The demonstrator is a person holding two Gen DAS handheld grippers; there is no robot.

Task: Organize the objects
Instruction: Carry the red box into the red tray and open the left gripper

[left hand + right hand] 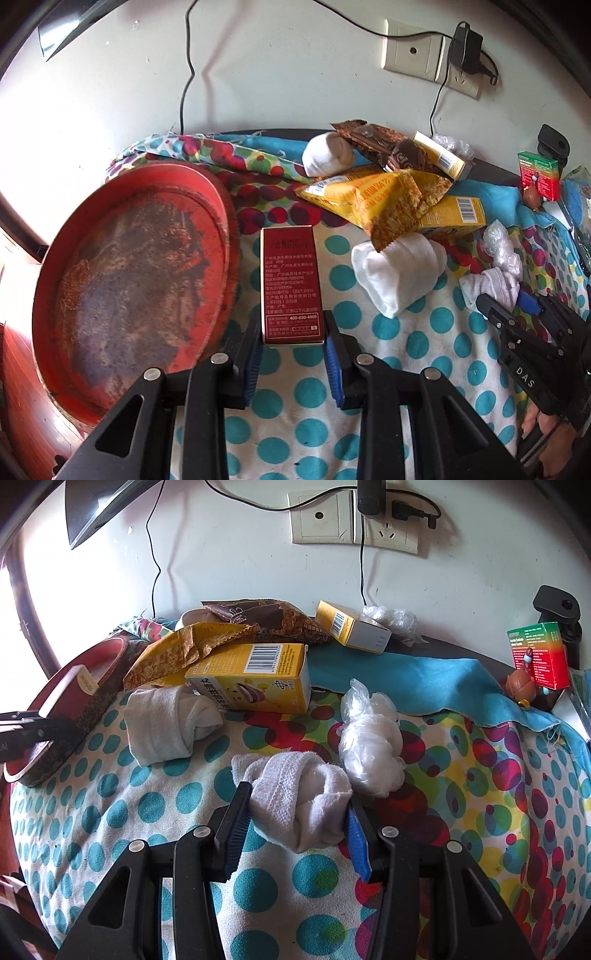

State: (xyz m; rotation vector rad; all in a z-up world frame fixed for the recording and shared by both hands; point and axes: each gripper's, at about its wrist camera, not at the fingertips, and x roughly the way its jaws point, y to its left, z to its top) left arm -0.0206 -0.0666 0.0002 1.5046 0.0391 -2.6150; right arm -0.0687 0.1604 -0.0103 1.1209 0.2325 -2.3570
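My left gripper (292, 332) is shut on a dark red box (290, 284) with white print, held just above the dotted cloth beside a round red tin lid (125, 269) on its left. My right gripper (297, 812) is shut on a rolled white sock (299, 797) that rests on the cloth; it also shows at the right edge of the left wrist view (517, 314). A second rolled sock (166, 723) lies to the left, a third (327, 153) at the back.
Yellow boxes (258, 675), yellow and brown snack bags (384, 199), crumpled clear plastic (369, 738) and a green-red box (539, 657) lie around on the cloth. The wall with sockets (354, 520) and cables stands behind. The red lid's edge also shows at left (70, 709).
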